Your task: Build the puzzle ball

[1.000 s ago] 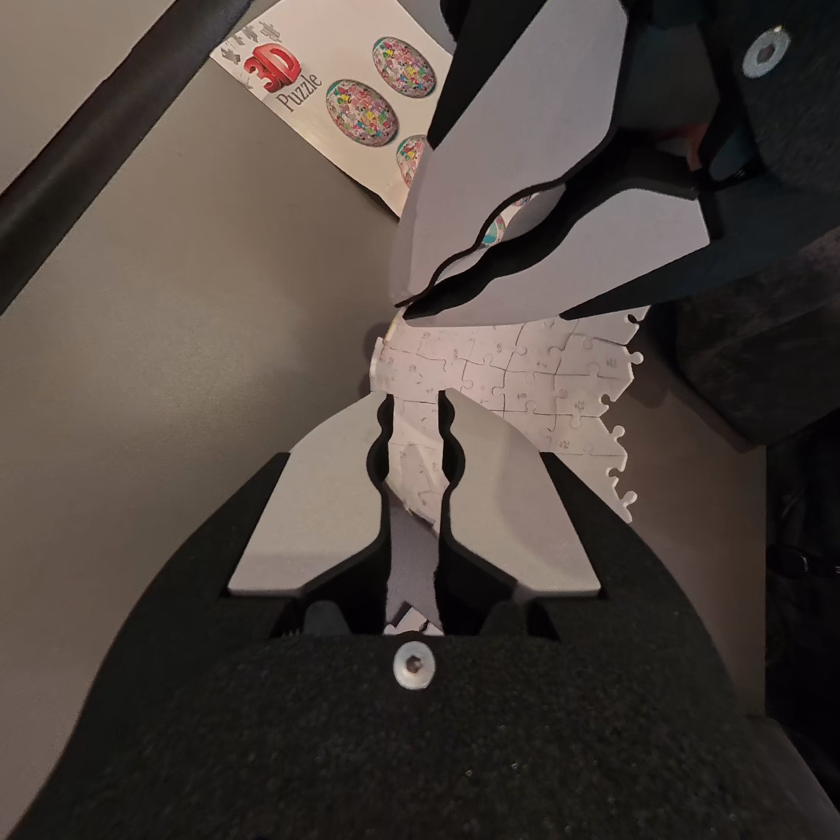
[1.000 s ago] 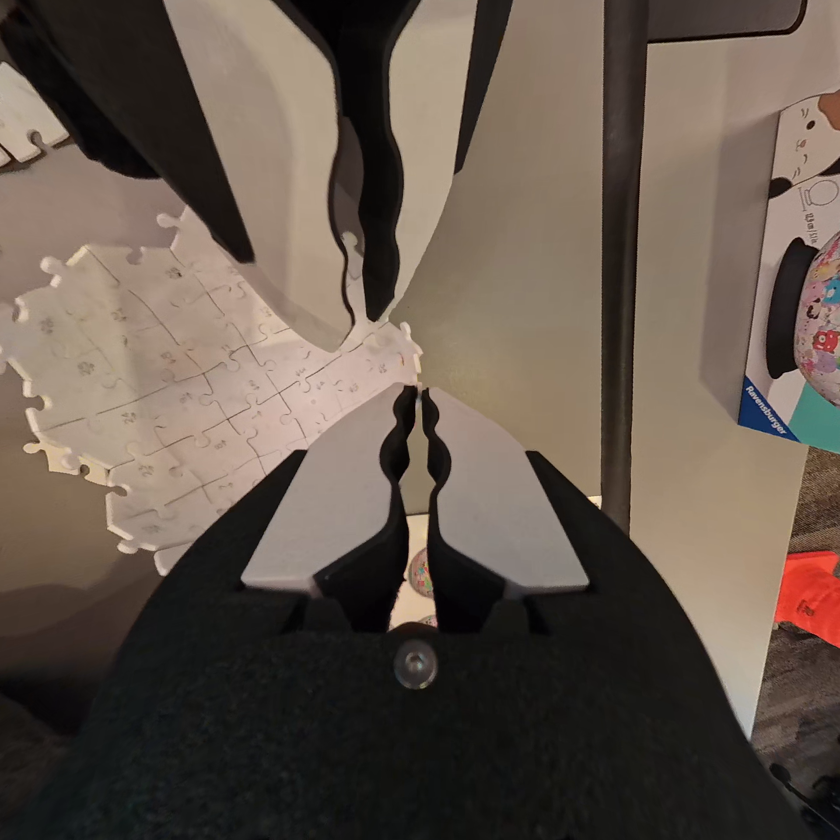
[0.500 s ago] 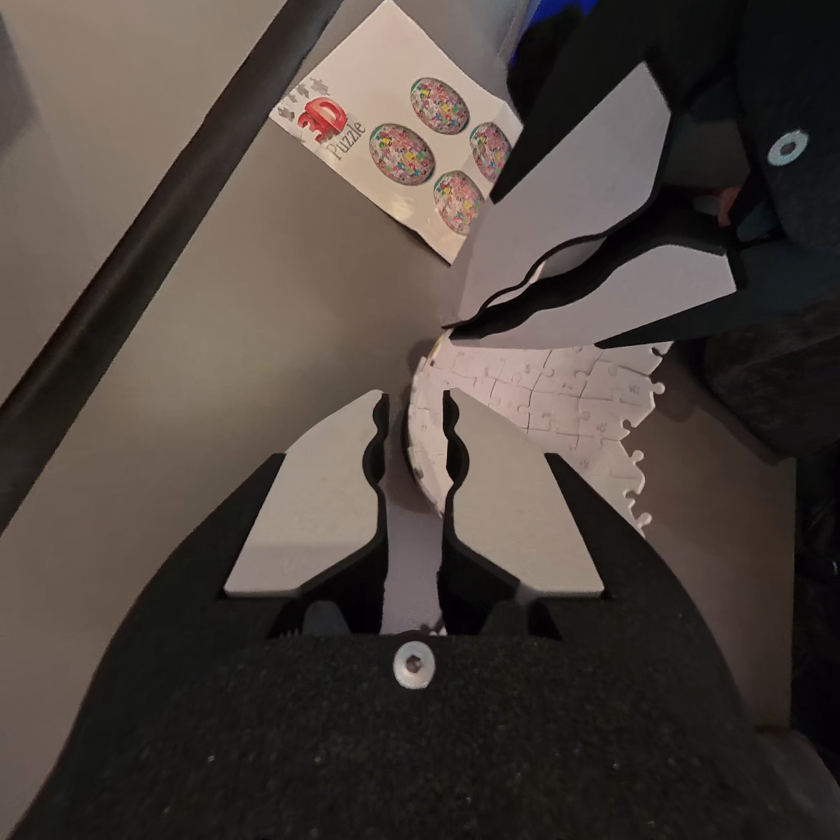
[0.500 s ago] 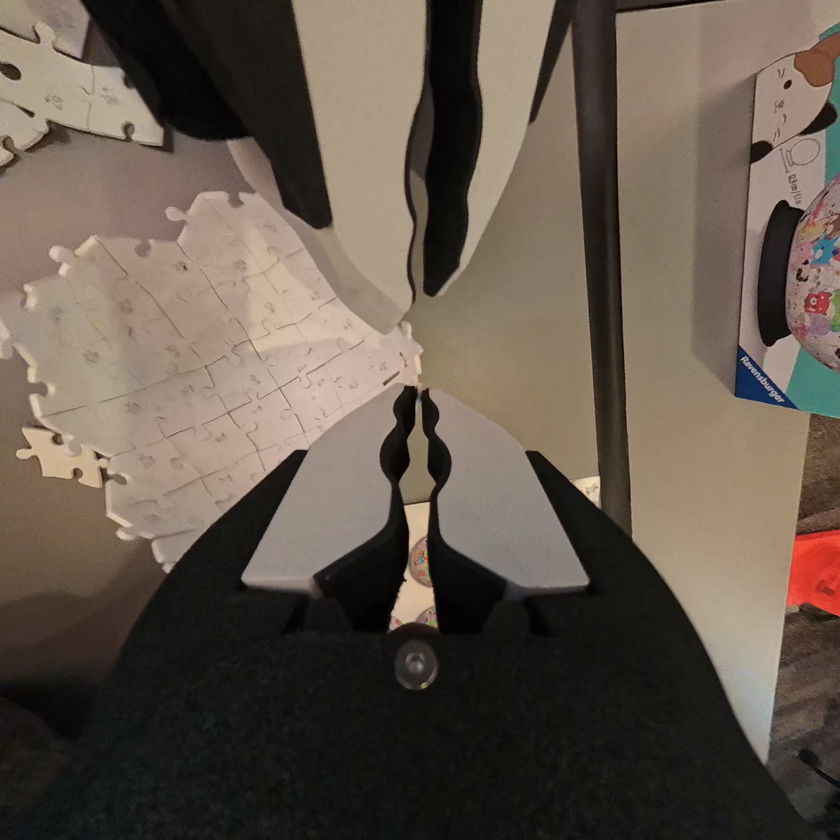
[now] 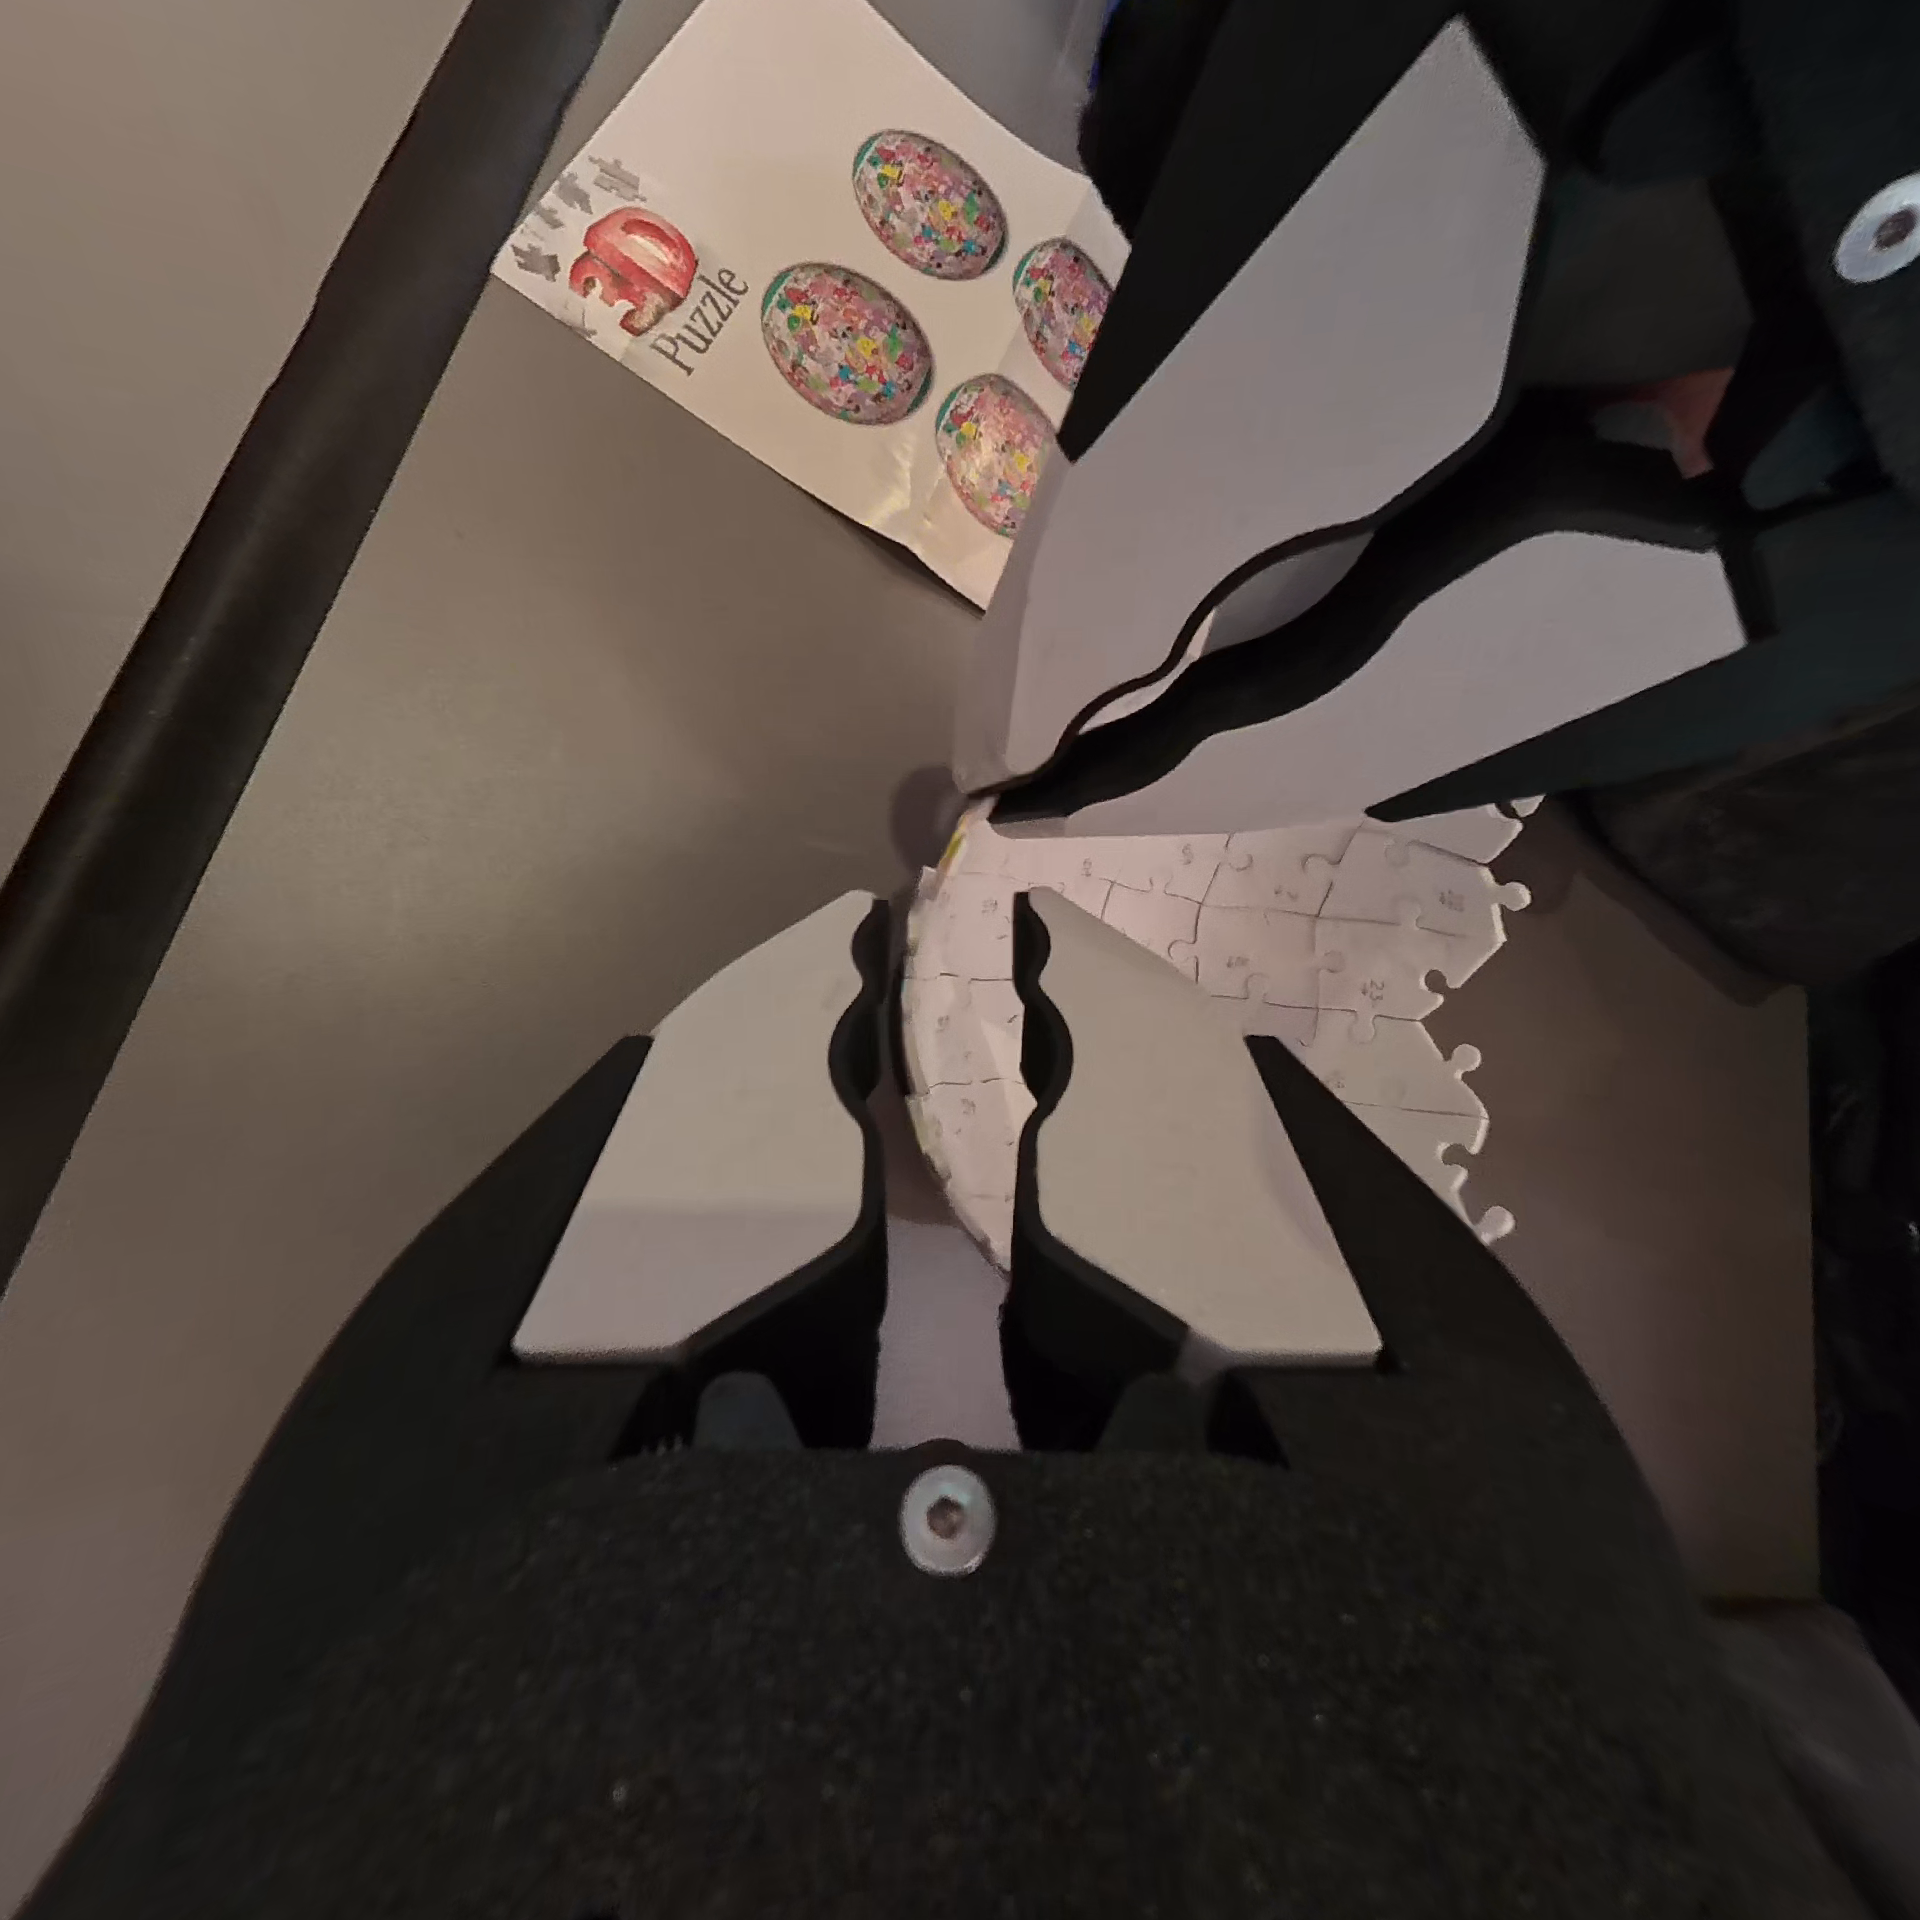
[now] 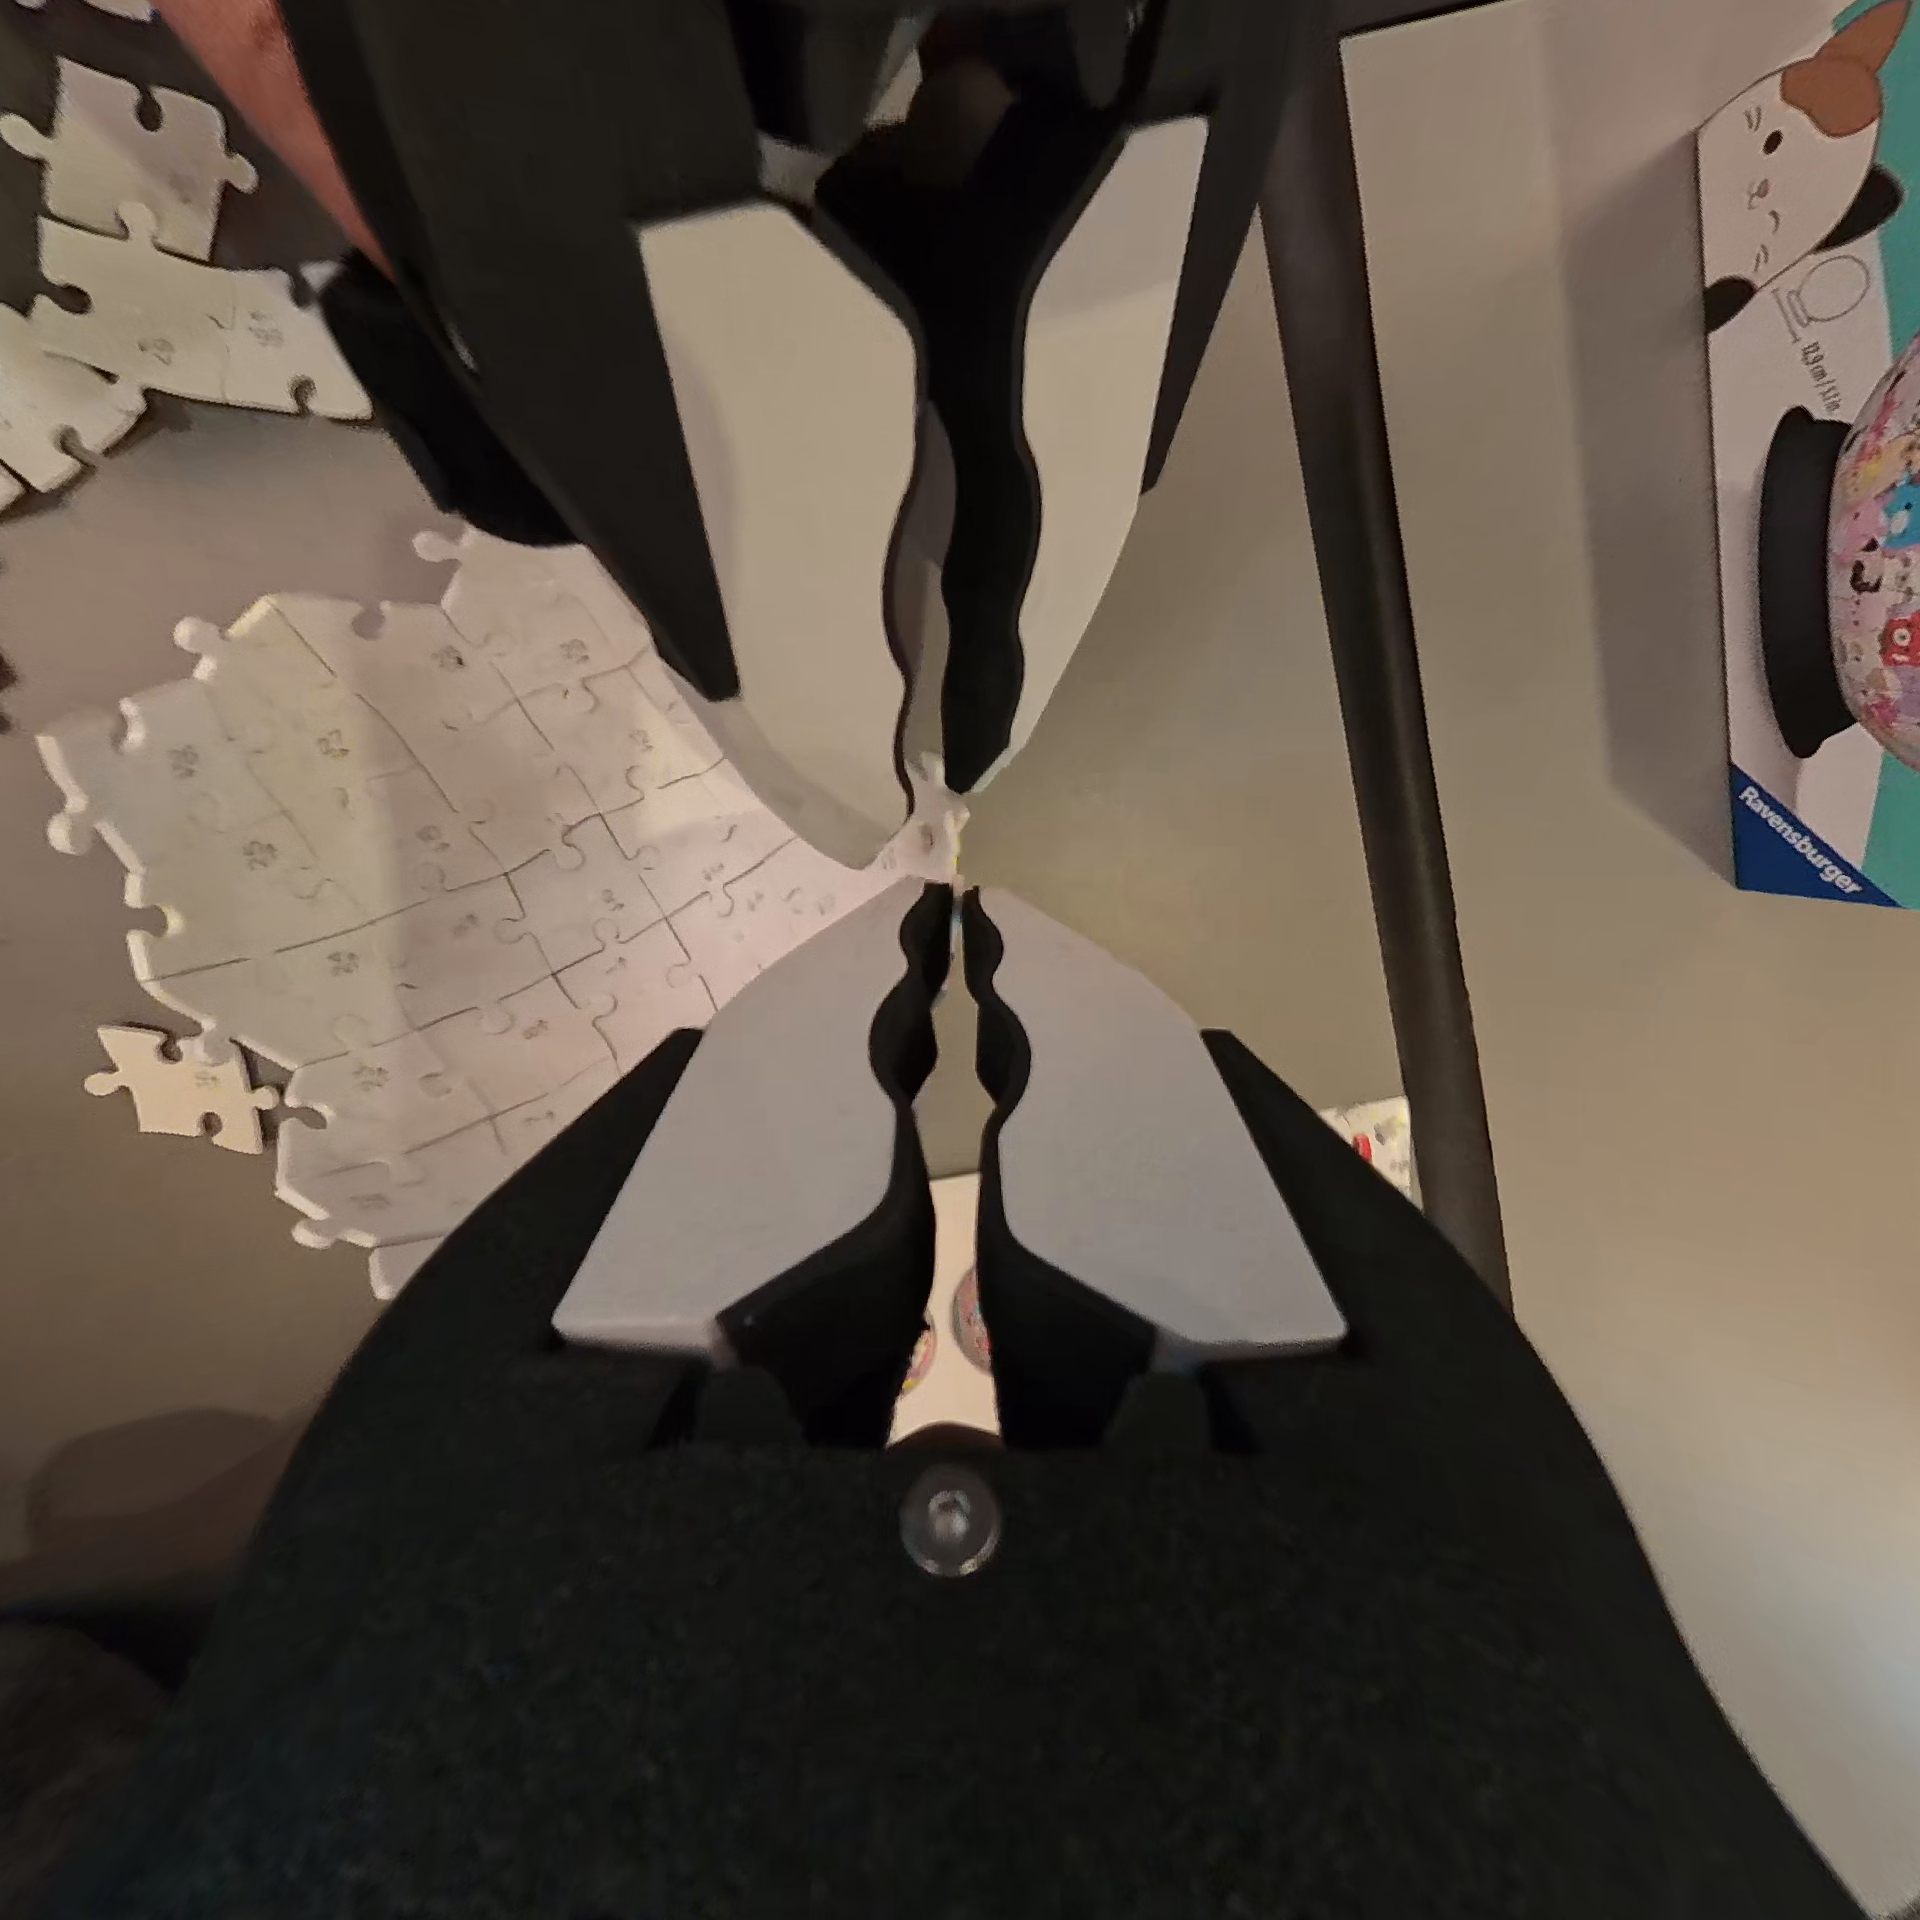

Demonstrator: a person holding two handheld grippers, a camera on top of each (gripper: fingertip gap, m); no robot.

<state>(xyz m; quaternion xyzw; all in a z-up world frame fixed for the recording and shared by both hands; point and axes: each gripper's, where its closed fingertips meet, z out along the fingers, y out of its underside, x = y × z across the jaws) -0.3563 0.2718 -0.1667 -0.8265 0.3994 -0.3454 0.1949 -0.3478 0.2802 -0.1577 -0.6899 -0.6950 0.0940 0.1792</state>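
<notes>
A white, curved, partly built puzzle shell (image 5: pixel 1299 935) shows its numbered inner side, also in the right wrist view (image 6: pixel 416 883). My left gripper (image 5: pixel 954 904) has its fingers a narrow gap apart, with the shell's rim between them. It comes in from the top of the right wrist view (image 6: pixel 935 795), its tips at a small tab on the rim. My right gripper (image 6: pixel 951 894) is shut on the same rim right beside it. It enters the left wrist view from the upper right (image 5: pixel 987 805). The tips of the two grippers almost touch.
A loose white piece (image 6: pixel 182 1091) lies by the shell. Another joined white section (image 6: pixel 135 312) lies at the far left. The puzzle leaflet (image 5: pixel 831 312) lies on the grey table (image 5: pixel 520 831). The puzzle box (image 6: pixel 1818 520) stands at the right. A black bar (image 6: pixel 1371 727) crosses the table.
The left gripper has turned and slid along the rim, and its tips now sit right above the right gripper's tips. The shell has turned more edge-on to the left camera. The right grip is unchanged.
</notes>
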